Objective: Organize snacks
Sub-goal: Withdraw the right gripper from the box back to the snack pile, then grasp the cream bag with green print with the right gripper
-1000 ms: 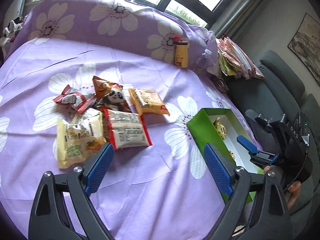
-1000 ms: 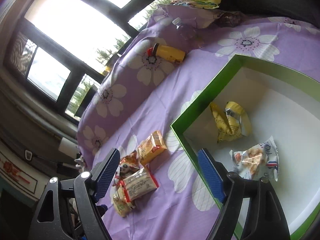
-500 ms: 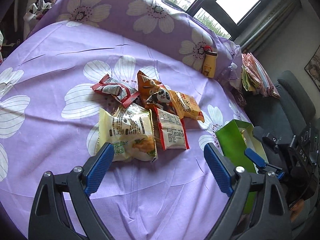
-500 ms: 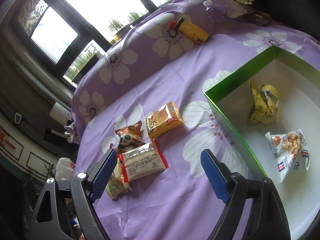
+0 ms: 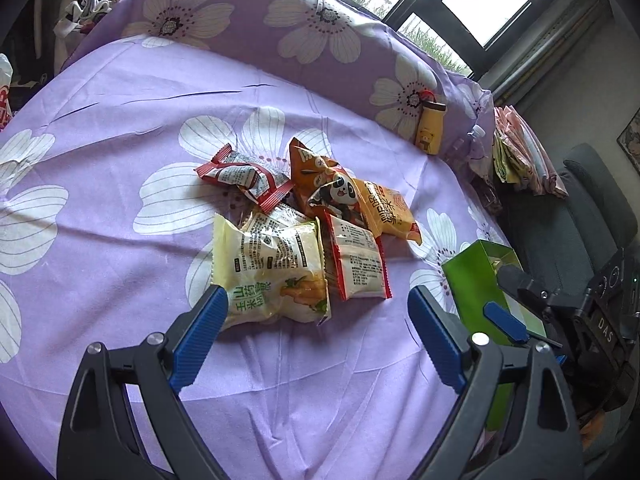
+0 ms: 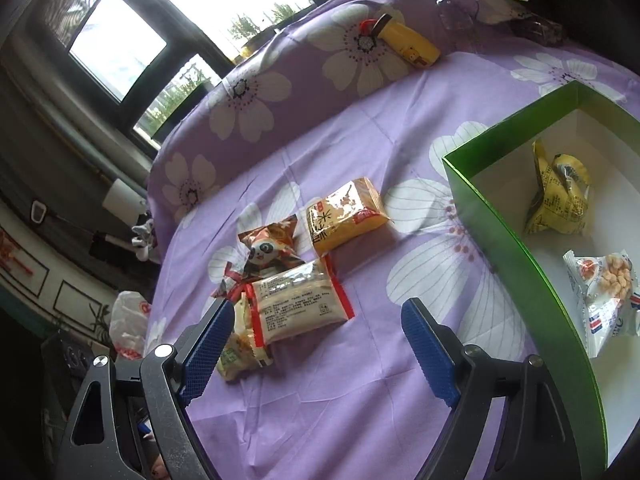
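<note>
Several snack packets lie piled on the purple flowered cloth. Nearest my open left gripper (image 5: 316,300) is a pale yellow packet (image 5: 272,268), just beyond its left fingertip. Beside it lie a red-edged white packet (image 5: 358,266), a panda packet (image 5: 332,190), an orange packet (image 5: 386,210) and a red-and-silver packet (image 5: 244,176). The green box (image 6: 504,240) stands to the right and holds a yellow packet (image 6: 560,192) and a white peanut packet (image 6: 604,300). My right gripper (image 6: 318,312) is open and empty, hovering just short of the red-edged packet (image 6: 300,304).
A yellow bottle (image 5: 430,128) and a clear water bottle (image 5: 472,140) lean against the raised back of the cloth. Folded cloths (image 5: 524,160) and a grey chair (image 5: 580,208) are at the right. A white plastic bag (image 6: 128,324) sits beyond the left edge.
Both grippers have swung left from the green box toward the snack pile, which now sits centred ahead of them. The right jaws stand slightly wider.
</note>
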The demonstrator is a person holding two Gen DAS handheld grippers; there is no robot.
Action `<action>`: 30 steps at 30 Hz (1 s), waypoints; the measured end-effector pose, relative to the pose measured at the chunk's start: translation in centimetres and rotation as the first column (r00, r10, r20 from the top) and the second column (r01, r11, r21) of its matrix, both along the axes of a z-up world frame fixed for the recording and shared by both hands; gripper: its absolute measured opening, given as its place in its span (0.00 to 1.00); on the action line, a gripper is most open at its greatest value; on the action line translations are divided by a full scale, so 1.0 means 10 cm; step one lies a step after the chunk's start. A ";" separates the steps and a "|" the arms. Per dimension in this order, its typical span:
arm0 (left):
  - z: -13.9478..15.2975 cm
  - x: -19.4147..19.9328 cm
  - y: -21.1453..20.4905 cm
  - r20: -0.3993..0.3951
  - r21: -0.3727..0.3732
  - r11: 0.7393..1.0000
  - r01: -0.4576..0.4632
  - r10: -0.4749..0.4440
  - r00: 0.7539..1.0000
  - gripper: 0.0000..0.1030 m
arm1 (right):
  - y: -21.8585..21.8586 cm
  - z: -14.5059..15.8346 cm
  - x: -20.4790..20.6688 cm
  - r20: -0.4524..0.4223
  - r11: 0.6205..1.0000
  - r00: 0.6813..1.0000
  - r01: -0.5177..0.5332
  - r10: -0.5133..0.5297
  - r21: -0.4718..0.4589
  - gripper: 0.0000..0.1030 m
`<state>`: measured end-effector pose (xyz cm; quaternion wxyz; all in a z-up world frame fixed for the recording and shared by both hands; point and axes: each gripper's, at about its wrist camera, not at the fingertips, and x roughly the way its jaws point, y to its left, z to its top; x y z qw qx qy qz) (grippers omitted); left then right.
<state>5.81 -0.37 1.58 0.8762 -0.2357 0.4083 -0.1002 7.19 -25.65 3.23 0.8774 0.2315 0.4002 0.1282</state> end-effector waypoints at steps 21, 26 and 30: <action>-0.04 0.03 0.21 -0.044 0.032 0.997 -0.068 0.069 0.997 0.89 | 0.65 -0.12 0.47 -0.104 0.983 0.979 -0.179 0.175 -0.030 0.84; -0.10 0.03 0.19 -0.072 0.018 0.998 -0.059 0.060 0.996 0.89 | 0.66 -0.23 0.48 -0.133 0.978 0.969 -0.210 0.210 0.011 0.84; -0.15 0.06 0.21 -0.098 -0.003 0.999 -0.052 0.052 0.994 0.89 | 0.73 -0.28 0.47 -0.153 0.970 0.958 -0.242 0.242 0.019 0.76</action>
